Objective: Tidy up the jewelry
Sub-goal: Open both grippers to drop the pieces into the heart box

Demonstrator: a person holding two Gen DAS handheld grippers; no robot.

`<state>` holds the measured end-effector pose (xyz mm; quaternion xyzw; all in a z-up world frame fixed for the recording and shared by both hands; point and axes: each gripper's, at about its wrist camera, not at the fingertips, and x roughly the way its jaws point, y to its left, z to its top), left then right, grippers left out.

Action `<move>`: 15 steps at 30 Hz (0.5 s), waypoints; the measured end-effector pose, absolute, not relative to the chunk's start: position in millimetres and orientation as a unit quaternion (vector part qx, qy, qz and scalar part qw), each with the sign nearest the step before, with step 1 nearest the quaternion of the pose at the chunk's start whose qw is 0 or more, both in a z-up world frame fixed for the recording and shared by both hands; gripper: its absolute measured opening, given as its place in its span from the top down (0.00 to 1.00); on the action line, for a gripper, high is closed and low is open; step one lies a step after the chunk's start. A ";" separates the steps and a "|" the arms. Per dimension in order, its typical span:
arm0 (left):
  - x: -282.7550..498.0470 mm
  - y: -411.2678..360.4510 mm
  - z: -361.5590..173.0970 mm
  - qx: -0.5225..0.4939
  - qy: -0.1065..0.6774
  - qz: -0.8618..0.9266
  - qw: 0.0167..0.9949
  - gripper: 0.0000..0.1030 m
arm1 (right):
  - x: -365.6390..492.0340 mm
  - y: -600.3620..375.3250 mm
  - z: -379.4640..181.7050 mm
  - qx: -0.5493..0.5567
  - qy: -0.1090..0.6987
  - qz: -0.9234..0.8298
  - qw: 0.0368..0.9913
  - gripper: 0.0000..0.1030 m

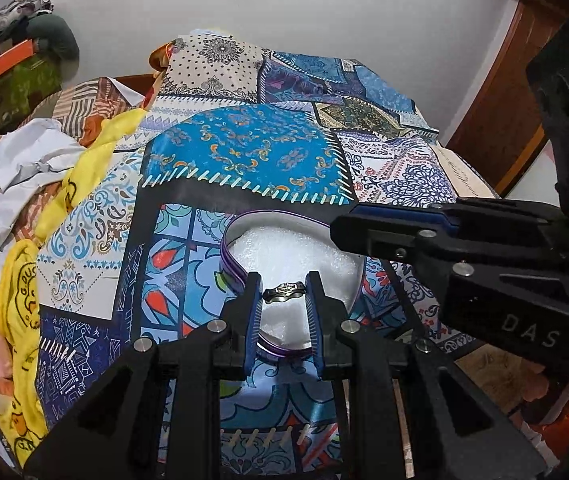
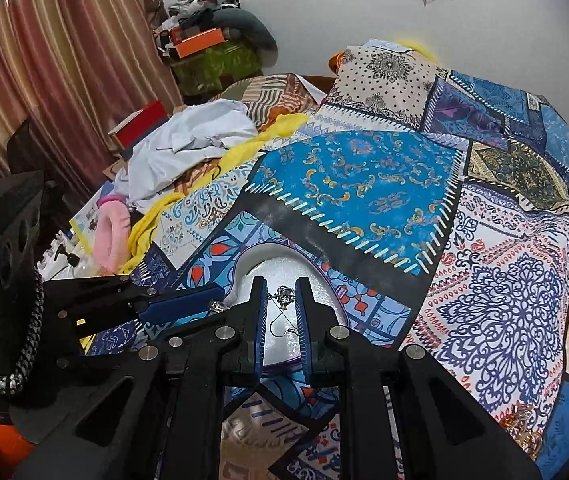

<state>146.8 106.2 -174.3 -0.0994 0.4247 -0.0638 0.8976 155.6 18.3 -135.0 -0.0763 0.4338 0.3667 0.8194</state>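
Observation:
A round purple-rimmed box lined with white foam lies on the patchwork bedspread; it also shows in the right wrist view. My left gripper is shut on a dark silver ring and holds it over the foam. My right gripper is shut on a silver hook earring whose wire hangs down over the foam. The right gripper's body reaches in from the right in the left wrist view. The left gripper's finger with the ring shows at the left in the right wrist view.
Crumpled white, yellow and pink clothes pile along the bed's left side. A gold hair clip lies on the spread at the lower right. Boxes and bags stack by the curtain. A wooden door frame stands at the right.

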 end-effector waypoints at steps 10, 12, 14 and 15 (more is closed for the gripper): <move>138.1 104.2 -161.6 -0.084 0.415 -0.054 0.904 0.73 | 152.4 13.9 -129.2 -0.064 0.440 0.363 0.819 0.76; 134.1 104.3 -155.1 -0.080 0.409 -0.049 0.908 0.72 | 150.6 8.2 -122.6 -0.060 0.432 0.360 0.825 0.75; 130.0 105.3 -147.4 -0.077 0.401 -0.044 0.912 0.72 | 149.5 2.9 -115.6 -0.059 0.424 0.355 0.831 0.75; 127.9 105.8 -142.9 -0.076 0.395 -0.040 0.914 0.72 | 147.2 -1.8 -109.8 -0.059 0.417 0.351 0.836 0.75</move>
